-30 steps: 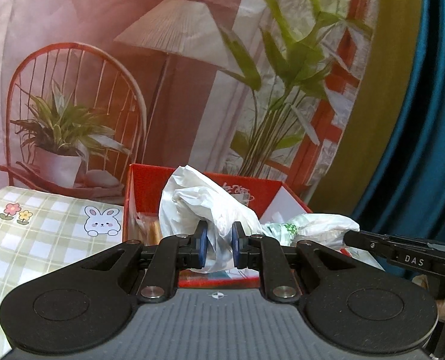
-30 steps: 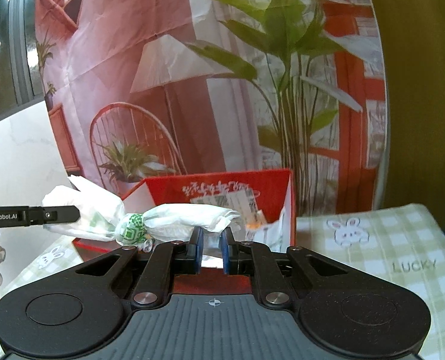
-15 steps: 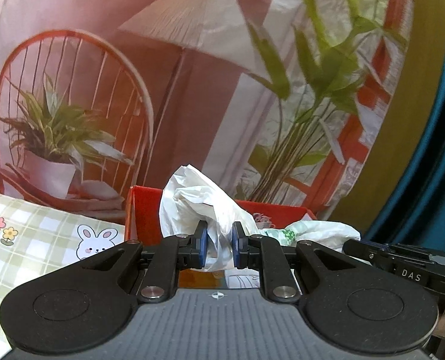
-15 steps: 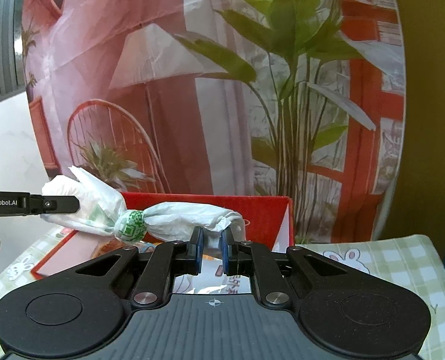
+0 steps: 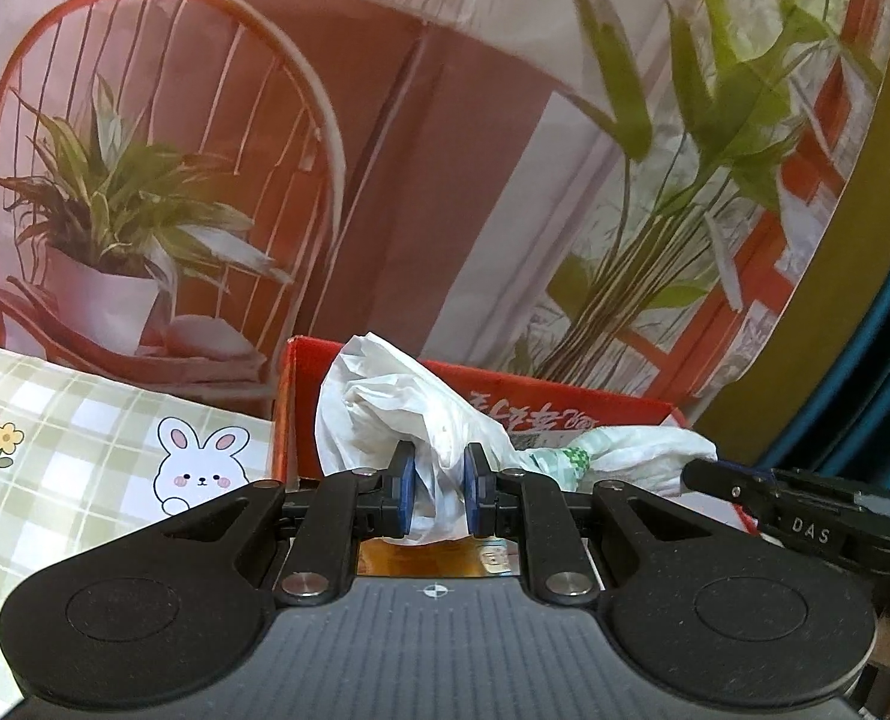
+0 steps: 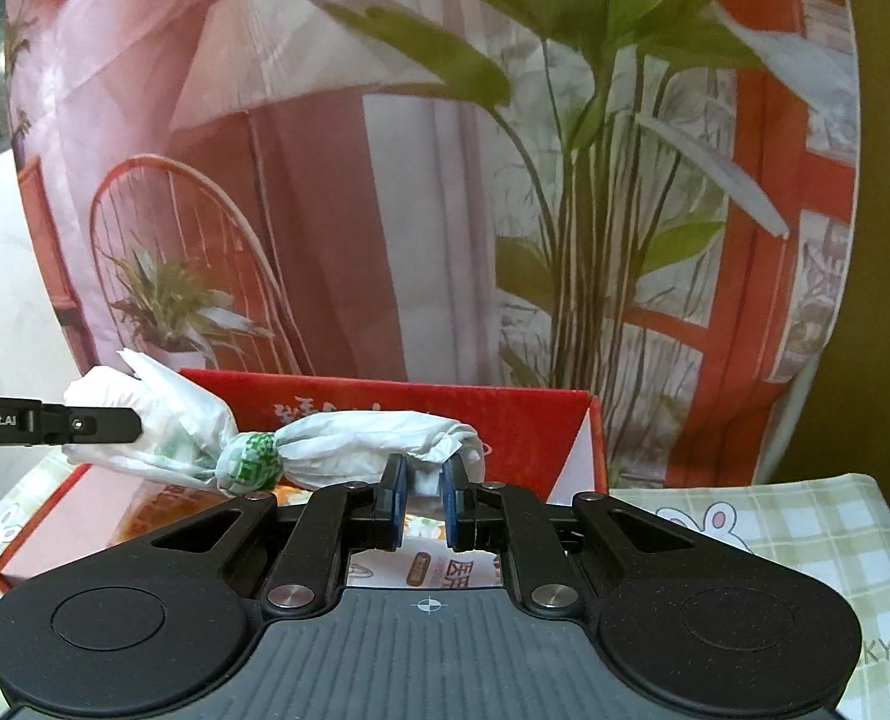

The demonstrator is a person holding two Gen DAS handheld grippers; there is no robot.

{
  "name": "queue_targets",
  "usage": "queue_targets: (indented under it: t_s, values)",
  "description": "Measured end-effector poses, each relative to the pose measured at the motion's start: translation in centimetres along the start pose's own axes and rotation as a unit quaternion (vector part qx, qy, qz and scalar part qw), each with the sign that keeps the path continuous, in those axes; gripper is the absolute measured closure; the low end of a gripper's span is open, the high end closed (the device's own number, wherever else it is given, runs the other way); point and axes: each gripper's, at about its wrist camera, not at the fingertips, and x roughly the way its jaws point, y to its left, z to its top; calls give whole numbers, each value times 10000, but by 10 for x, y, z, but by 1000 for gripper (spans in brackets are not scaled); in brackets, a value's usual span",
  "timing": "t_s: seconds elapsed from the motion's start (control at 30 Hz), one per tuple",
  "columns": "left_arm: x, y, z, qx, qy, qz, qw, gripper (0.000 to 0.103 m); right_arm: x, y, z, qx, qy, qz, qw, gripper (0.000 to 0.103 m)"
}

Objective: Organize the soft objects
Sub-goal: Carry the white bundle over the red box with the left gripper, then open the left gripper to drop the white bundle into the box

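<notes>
Behind the red box point(image 5: 571, 405) hangs a large printed backdrop point(image 5: 445, 150) showing a rattan chair, a potted plant, a lamp and tall green stems, and beneath the box lies a green-and-white checked cloth point(image 5: 55, 432) with bunny and flower drawings covering the bench. The red box itself is open at the top, with white lettering on its inner wall and printed packets showing on its floor. Above the box, stretched across its opening, is the white plastic bag point(image 6: 349, 438), the one soft thing in play: thin, crinkled and translucent, twisted into a rope along its middle, with a green-and-white printed patch bunched at the twist and a looser, puffed end toward the left side of the box. The left hand-held gripper point(image 5: 439, 495) is clamped on that puffed end, its blue pads pressed into a fold of film that billows up above them. The right hand-held gripper point(image 6: 424, 501) is clamped on the opposite, narrower end, where a small wad of white film sits pinched between its blue pads just in front of the box's far wall. From each wrist view the other tool's black finger shows touching the bag's far end.
</notes>
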Motion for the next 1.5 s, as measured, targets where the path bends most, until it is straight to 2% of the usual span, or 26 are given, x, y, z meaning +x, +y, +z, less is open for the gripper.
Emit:
queue_targets:
  t_s: [0.37,0.43,0.5,0.53,0.6,0.8,0.93,1.07,1.13,1.2,1.37,1.5]
  values:
    - [10,1,-4,182,165,74,9997,85,17,3,2,-200,132,-159,9996,89]
    - [9,-1,-5,238,165,78,9995,80,17,5,2,-261,86,-278,9992,80]
    - [6,-4,-5,303,151,52,9994,66,15,9,0,-378,67,-274,9989,76]
    - [5,-5,-5,346,122,52,9993,62,13,11,0,-433,56,-262,9987,75]
    - [-1,-10,-6,478,71,70,9988,52,10,15,-1,-549,37,-274,9981,63]
    - [-17,-23,-11,743,-31,125,9972,37,-4,18,-4,-569,-9,-238,9981,52]
    - [-29,-32,-16,918,-40,173,9956,32,-17,17,-9,-500,-37,-243,9984,45]
    - [-44,-39,-25,1054,-88,268,9940,17,-31,13,-17,-395,-67,-241,9989,33]
    - [-51,-43,-30,1109,-89,299,9933,15,-38,11,-21,-329,-61,-232,9992,29]
    - [-56,-47,-34,1147,-60,346,9928,11,-47,10,-26,-295,-64,-224,9993,16]
    - [-73,-54,-48,1169,-35,425,9922,6,-68,10,-37,-246,-129,-185,9994,0]
    - [-84,-57,-61,1133,56,424,9926,6,-85,11,-44,-187,-169,-108,9996,0]
